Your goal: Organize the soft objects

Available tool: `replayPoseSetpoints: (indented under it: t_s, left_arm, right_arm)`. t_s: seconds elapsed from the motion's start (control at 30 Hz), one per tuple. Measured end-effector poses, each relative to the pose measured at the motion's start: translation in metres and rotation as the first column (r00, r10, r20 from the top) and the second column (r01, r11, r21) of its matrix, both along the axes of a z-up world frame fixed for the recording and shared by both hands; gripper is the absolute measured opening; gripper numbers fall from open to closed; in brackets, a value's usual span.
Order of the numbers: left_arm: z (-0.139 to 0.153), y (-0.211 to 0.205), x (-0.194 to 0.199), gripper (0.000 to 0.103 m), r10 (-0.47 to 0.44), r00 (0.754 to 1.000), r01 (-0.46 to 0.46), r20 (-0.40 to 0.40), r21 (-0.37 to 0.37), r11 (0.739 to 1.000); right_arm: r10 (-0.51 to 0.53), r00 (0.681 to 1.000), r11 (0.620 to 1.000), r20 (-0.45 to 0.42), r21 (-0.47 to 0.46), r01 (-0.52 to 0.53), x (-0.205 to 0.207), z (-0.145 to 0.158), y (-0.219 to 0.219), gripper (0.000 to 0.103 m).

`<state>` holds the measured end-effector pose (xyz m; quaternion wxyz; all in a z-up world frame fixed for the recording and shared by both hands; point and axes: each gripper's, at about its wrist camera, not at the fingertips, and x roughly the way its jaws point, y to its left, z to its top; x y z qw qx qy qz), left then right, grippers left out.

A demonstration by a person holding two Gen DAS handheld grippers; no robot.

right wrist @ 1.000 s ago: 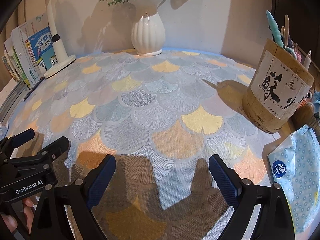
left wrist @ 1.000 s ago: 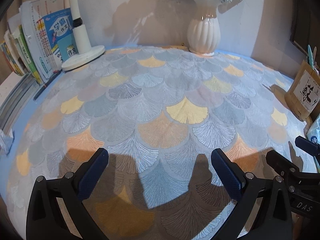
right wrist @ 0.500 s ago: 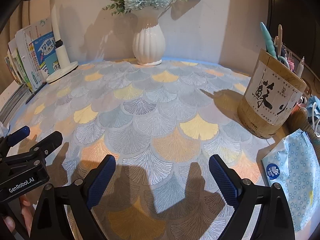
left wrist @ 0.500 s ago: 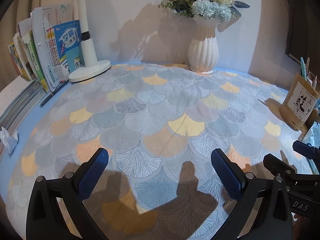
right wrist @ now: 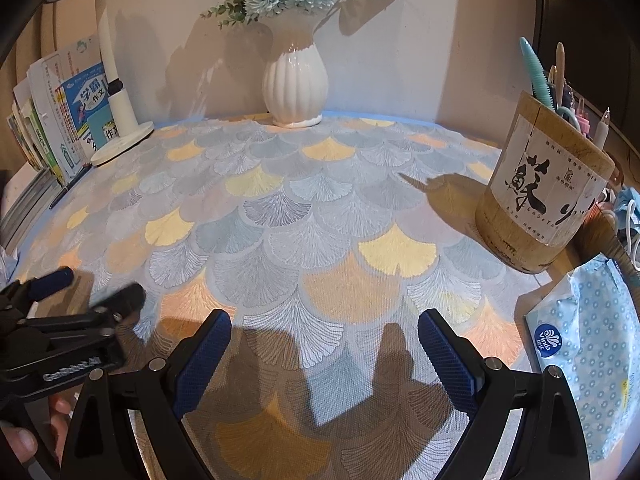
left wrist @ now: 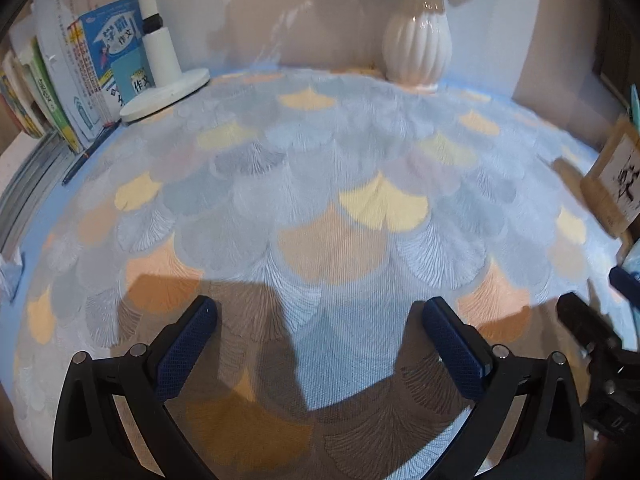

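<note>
A fan-patterned cloth (left wrist: 320, 208) in grey, yellow and orange covers the table; it also shows in the right wrist view (right wrist: 320, 240). My left gripper (left wrist: 320, 320) is open and empty, low over the cloth's near part. My right gripper (right wrist: 324, 332) is open and empty over the same cloth. Each gripper shows in the other's view: the right one at the right edge (left wrist: 600, 328), the left one at the left edge (right wrist: 72, 296). A blue dotted tissue pack (right wrist: 588, 344) lies at the right. A blue face mask (right wrist: 630, 204) lies behind it.
A white vase with flowers (right wrist: 294, 84) stands at the back by the wall. A white lamp base (left wrist: 164, 88) and upright books (left wrist: 84, 76) stand at the back left. A bamboo pen holder (right wrist: 544, 188) stands at the right. A pen (left wrist: 86, 156) lies by the books.
The left wrist view has dipped down and closer to the cloth, with blur. The right wrist view has tilted up slightly. Both grippers stay open and empty.
</note>
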<state>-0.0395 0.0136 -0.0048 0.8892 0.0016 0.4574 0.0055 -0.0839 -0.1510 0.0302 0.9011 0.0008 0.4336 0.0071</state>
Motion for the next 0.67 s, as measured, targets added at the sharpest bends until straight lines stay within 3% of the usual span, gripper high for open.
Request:
replayPoseSetpoints:
  t_s: [0.67]
  left_arm:
    - [-0.0003, -0.0006, 0.0011, 0.103, -0.010, 1.000, 0.010, 0.002, 0.004, 1.000]
  right_arm:
    - [0.015, 0.999, 1.000, -0.034, -0.005, -0.016, 0.0037, -0.0054, 0.0032, 0.094]
